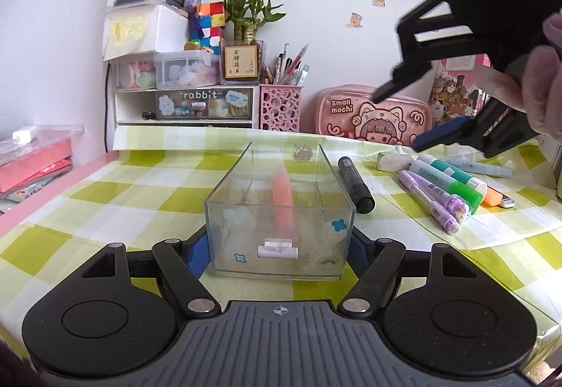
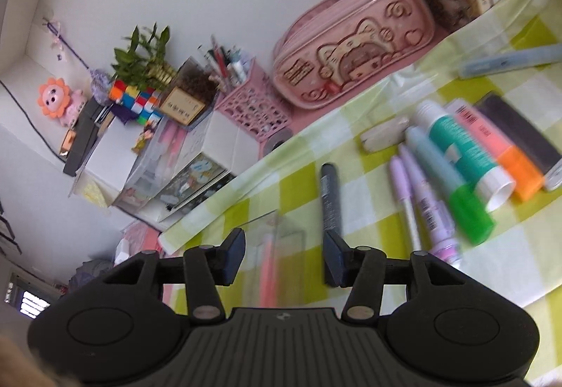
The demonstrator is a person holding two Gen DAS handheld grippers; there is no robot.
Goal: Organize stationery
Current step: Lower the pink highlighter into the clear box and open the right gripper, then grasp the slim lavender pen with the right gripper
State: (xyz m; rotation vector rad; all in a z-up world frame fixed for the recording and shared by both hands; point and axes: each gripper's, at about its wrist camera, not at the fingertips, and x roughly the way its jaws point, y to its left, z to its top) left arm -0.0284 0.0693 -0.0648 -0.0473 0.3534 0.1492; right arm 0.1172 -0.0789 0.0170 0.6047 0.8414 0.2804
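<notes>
A clear plastic box (image 1: pixel 224 183) stands on the green-checked tablecloth, and my left gripper (image 1: pixel 277 250) is shut on its near end, blue pads against both side walls. A pink highlighter (image 1: pixel 282 197) lies inside the box. My right gripper (image 1: pixel 411 113) hovers at the upper right above the table, held by a gloved hand (image 1: pixel 544 88). In the right wrist view the right gripper (image 2: pixel 284 253) is open and holds nothing, with the box (image 2: pixel 281 229) and the pink highlighter (image 2: pixel 267 267) blurred below it. A black marker (image 1: pixel 354 185) (image 2: pixel 330 197) lies just right of the box.
Right of the marker lie two purple pens (image 1: pixel 432 200), a green-capped highlighter (image 1: pixel 453 183), an orange highlighter (image 1: pixel 491 197), a white eraser (image 1: pixel 393 160) and a light blue pen (image 1: pixel 481 167). A pink pencil case (image 1: pixel 372 116), pink pen holder (image 1: pixel 281 105) and drawer unit (image 1: pixel 203 102) line the back wall.
</notes>
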